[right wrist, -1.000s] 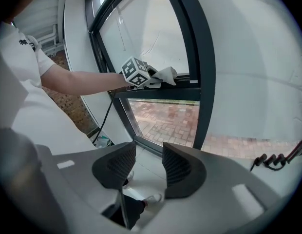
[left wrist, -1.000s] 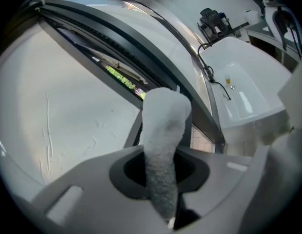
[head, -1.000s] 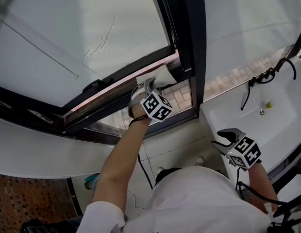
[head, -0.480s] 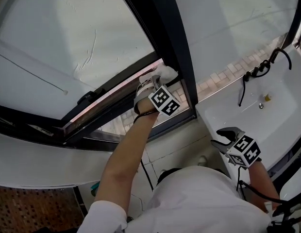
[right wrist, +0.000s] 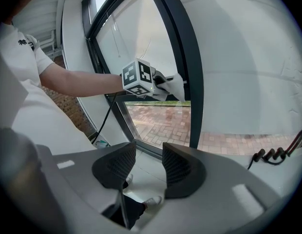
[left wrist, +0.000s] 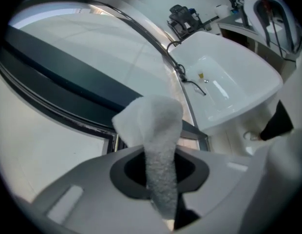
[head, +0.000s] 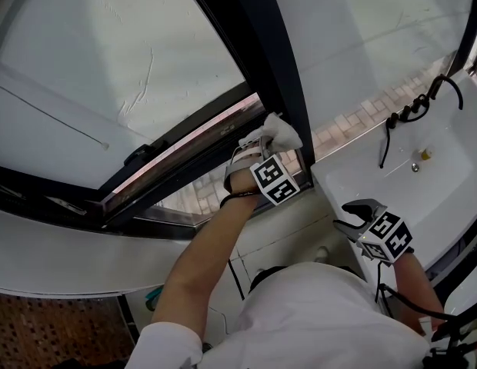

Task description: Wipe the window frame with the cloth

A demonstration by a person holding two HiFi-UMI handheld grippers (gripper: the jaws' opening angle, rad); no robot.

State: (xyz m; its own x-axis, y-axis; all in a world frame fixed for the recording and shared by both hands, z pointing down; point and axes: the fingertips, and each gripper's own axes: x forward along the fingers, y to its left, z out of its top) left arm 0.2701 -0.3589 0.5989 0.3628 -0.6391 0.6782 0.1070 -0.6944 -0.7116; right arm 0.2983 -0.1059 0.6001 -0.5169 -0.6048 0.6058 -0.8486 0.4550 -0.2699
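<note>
We work the white cloth (head: pixel 281 134) at the window frame's (head: pixel 278 75) lower corner.
Our left gripper (head: pixel 256 149) clamps the cloth so a wad juts out to rub the dark upright. Our right gripper (right wrist: pixel 148 165) hangs empty, jaws apart, near the white sink (head: pixel 423 177), while the tilted sash (head: pixel 169 154) crowds the left.

White sink (head: pixel 377 179), black faucet (head: pixel 411 111), brick paving (right wrist: pixel 163 121)

The cloth (head: pixel 280 134) is white and fuzzy, a soft napped fabric. The window frame (head: pixel 269 75) looks like dark painted metal, smooth with a dull sheen. The basin (head: pixel 365 179) is glossy white, like glazed ceramic. The right gripper (right wrist: pixel 148 167) has a matt grey plastic shell, and its dark pads (right wrist: pixel 179 170) are finely ribbed.
</note>
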